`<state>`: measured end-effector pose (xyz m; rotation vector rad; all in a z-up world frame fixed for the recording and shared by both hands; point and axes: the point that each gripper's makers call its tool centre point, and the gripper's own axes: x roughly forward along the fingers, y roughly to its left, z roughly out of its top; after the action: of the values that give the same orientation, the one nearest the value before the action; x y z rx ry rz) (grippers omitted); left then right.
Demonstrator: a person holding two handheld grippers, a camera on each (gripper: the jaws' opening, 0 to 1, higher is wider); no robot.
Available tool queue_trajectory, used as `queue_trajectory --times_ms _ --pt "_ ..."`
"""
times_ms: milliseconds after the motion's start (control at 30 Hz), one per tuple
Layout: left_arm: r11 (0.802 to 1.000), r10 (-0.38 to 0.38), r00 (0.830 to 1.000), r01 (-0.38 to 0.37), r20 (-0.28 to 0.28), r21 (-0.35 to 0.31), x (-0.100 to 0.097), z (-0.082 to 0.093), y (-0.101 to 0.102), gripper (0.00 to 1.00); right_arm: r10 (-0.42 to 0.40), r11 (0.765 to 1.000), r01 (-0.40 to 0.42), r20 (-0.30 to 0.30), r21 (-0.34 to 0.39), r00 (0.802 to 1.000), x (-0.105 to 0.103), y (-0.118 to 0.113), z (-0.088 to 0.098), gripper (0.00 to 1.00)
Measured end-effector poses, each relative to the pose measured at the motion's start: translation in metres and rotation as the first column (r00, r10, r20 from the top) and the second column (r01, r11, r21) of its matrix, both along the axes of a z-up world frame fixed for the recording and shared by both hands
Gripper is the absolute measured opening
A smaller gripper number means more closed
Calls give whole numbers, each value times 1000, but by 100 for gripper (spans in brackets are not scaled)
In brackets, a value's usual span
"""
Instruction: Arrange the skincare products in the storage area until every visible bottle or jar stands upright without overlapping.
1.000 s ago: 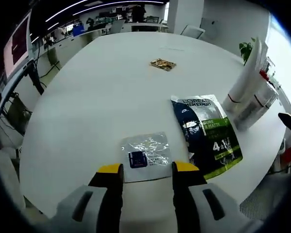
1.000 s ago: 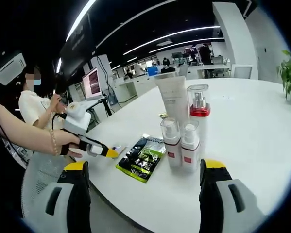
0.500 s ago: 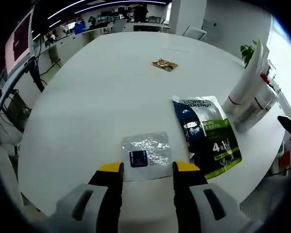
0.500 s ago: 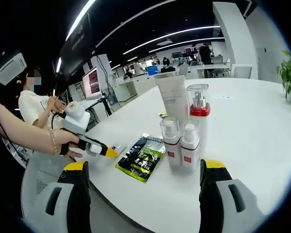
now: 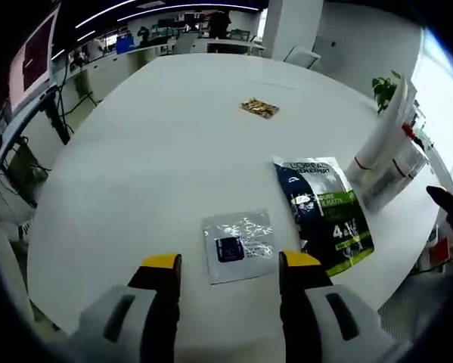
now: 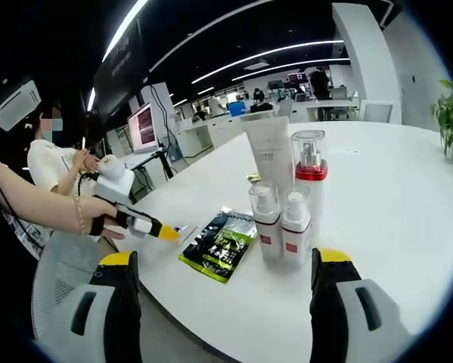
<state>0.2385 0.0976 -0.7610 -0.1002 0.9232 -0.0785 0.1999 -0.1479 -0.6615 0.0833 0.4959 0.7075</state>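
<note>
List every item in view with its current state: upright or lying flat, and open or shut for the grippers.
Left gripper: open, empty, above the silver sachet.
Right gripper: open, empty.
Silver sachet: lying flat.
Green and black pouch: lying flat.
White tube: upright.
Tall pump bottle: upright, clear cap on.
Two small pump bottles: upright, side by side.
Small gold packet: lying flat, apart from the rest.

Your left gripper view looks down close over the dark sachet from the table's near edge. Your right gripper view faces that sachet from farther off, low, sideways. Both 2 views share it.
</note>
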Motion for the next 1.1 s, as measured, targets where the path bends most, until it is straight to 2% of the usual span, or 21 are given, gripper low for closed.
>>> queue_trajectory --times_ms 100,167,233,367,467,600,733,767,900,1000,1100 --pt "1000 -17 1000 18 17 -25 0 5 0 56 -2 1000 2 -1 -2 1000 0 -1 0 94" --pt "995 -26 998 32 61 -93 -2 13 -11 64 -2 1000 2 -3 -4 1000 1 -1 -1 94" --pt "994 -30 996 38 82 -103 -4 17 -9 69 -1 1000 1 -3 -7 1000 1 0 -1 94" --pt "990 -64 993 75 97 -120 -3 17 -6 72 0 1000 0 -6 -12 1000 1 -1 -3 94" --pt "980 -89 987 111 135 -162 -4 28 -9 75 3 1000 -3 -10 -19 1000 0 0 -4 94" --pt "971 -139 977 166 160 -173 -9 34 -8 79 5 1000 -5 -15 -25 1000 0 0 -4 94" --pt "958 -204 958 238 202 -162 -18 49 -9 87 5 1000 -5 -21 -29 1000 0 0 -5 94" --pt "947 -236 943 277 235 -161 -15 53 -12 88 5 1000 -5 -23 -31 1000 0 0 -6 94" --pt "928 -298 916 344 269 -143 -23 66 -11 88 6 999 -7 -27 -36 1000 0 0 -7 94" --pt "919 -324 903 371 283 -134 -30 77 -11 91 7 999 -8 -31 -39 999 0 0 -9 94" --pt "914 -330 900 380 285 -141 -34 79 -9 91 9 999 -10 -34 -43 999 0 0 -10 94"
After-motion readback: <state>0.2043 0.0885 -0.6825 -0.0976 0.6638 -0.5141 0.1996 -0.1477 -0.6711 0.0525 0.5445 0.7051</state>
